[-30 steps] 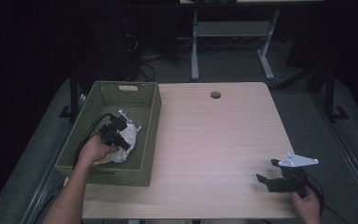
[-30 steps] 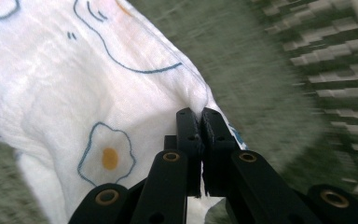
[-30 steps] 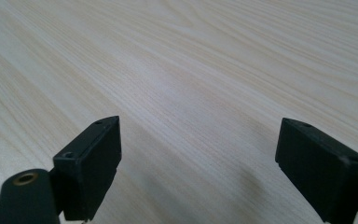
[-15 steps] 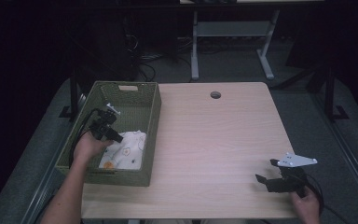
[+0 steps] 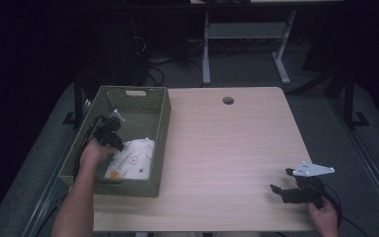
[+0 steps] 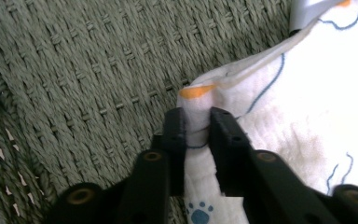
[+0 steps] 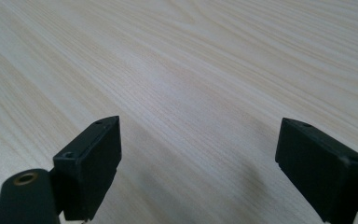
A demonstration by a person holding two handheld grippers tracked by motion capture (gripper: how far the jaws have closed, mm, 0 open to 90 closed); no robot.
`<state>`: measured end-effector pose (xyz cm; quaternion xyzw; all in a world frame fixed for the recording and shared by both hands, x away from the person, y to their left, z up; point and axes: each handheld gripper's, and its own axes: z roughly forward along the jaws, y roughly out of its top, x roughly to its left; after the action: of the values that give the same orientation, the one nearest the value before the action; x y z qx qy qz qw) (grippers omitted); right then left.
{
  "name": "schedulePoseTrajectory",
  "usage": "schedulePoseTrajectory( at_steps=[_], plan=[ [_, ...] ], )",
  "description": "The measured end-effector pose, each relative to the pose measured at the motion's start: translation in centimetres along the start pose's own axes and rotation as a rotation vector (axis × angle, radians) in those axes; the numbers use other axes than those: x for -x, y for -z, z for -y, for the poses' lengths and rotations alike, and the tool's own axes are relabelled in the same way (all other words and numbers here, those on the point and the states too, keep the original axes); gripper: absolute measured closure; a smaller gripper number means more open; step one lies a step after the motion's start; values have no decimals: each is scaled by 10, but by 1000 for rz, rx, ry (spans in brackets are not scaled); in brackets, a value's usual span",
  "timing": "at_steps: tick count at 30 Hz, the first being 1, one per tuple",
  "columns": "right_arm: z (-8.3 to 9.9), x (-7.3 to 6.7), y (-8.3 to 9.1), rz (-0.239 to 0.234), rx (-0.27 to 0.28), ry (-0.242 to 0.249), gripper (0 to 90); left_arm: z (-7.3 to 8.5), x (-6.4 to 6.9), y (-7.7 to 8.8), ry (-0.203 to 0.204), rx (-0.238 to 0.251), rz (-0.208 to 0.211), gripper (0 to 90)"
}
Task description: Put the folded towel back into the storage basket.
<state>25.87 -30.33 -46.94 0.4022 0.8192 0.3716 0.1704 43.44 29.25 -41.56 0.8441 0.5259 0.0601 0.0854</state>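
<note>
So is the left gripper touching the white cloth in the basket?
Touching. In the left gripper view, the left gripper has its two black fingers pinched shut on a fold of the white printed cloth, over the green woven basket.

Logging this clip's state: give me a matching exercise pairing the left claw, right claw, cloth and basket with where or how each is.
Things:
1. left claw
2. right claw
3. cloth
4. basket

States:
A. open above bare table
B. at the table's left edge
C. shut on a cloth fold
D. lying in the basket

Pairs: 1-C, 2-A, 3-D, 4-B
</note>
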Motion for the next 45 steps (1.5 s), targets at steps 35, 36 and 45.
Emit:
schedulePoseTrajectory(
  at_steps=[35,36,45],
  plan=[
    [-5,0,-7,-1,3,6,138,5,7,8,7,69,-17,748],
    [-5,0,-8,-1,4,7,138,6,9,11,-3,79,-16,748],
    [-7,-5,-6,-3,2,23,138,8,30,-6,-73,15,63,789]
  ],
)
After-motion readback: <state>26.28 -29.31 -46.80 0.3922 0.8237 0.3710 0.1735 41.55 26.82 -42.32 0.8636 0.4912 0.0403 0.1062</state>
